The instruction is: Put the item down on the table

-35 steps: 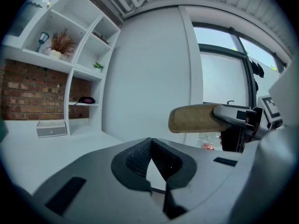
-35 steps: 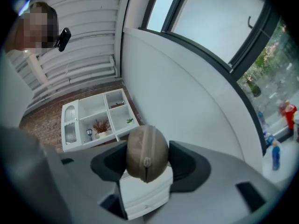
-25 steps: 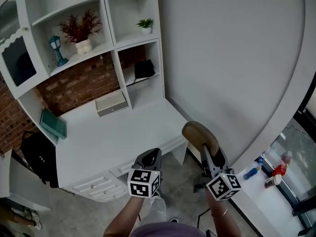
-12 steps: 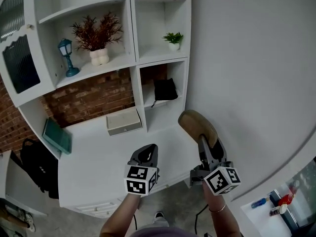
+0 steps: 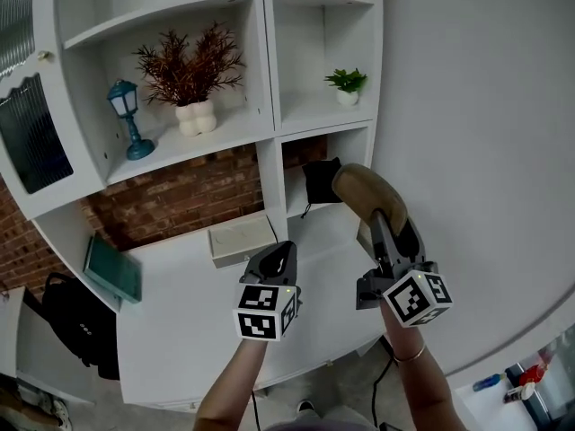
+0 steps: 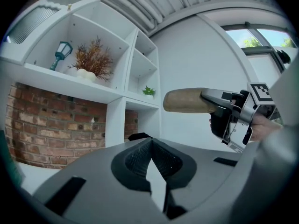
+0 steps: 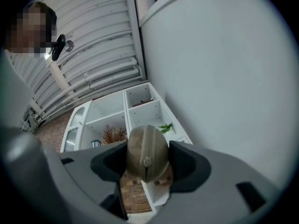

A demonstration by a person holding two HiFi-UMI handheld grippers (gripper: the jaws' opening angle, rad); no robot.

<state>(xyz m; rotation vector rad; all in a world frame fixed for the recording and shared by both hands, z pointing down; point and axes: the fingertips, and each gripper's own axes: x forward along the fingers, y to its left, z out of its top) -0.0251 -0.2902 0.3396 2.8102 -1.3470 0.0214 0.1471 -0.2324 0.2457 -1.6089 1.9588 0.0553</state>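
A tan zipped pouch (image 5: 364, 191) is clamped at its near end by the right claw (image 5: 386, 232), so most of it juts out toward 12 o'clock. It is held aloft above the white desk (image 5: 180, 321) rather than resting on it. In the right gripper view the zip seam is seen running down the pouch's middle, squeezed between both jaws, which suggests a grip firm enough for carrying. The left claw (image 5: 277, 257), at 9 o'clock of the right one, is closed together on nothing and kept aside, presumably because one claw suffices. The put-down is judged not yet done. Lowering onto bare desk toward 8 o'clock of the pouch would be called for.
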